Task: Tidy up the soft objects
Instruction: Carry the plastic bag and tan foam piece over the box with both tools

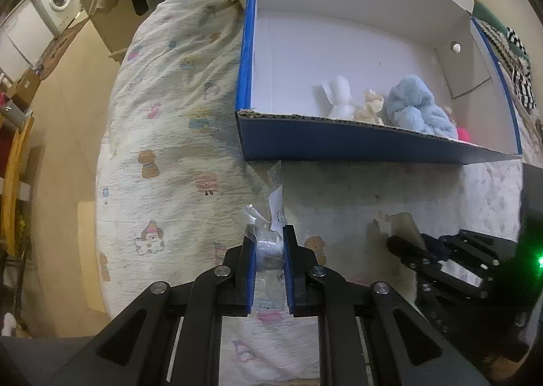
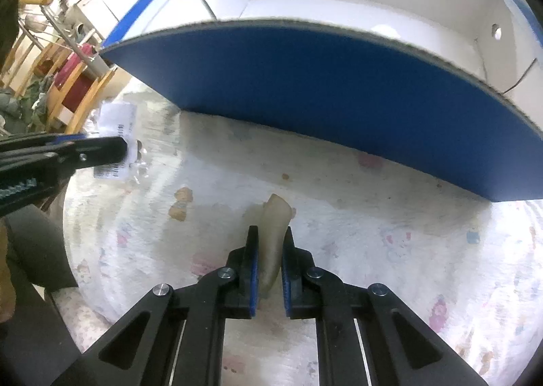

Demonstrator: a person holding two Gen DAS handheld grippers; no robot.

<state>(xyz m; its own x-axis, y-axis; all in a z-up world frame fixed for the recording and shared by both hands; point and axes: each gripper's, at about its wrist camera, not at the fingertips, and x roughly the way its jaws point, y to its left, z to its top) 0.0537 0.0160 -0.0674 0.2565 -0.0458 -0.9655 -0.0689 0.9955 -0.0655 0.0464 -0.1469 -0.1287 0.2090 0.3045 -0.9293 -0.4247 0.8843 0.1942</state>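
While the blue box already holds several soft things, two more are only now being dealt with. Seen from the left wrist, the box sits open on the bed, its white inside mostly bare. Along its near wall lie a white plush rabbit, a cream crumpled piece, a pale blue fluffy toy and a glimpse of something pink in the corner. So part of the sorting looks done. The left hand-held gripper is clenched on a clear plastic packet with a white label, which sticks up between the blue pads, just short of the box's near wall and still outside it. To the right, the right hand-held gripper reaches down to a tan piece lying on the bedcover.

From the right wrist, that tan soft strip stands between the two blue pads. The right hand-held gripper is clamped on it, the strip's tip poking out past the fingertips toward the box wall. The strip seems barely off the bedcover, if at all; I cannot tell for sure. At the left edge the left hand-held gripper shows side-on with its labelled packet.

By my judgement, both held items have yet to go over the blue wall and be let go inside. No other loose soft items show on the bed in either view.
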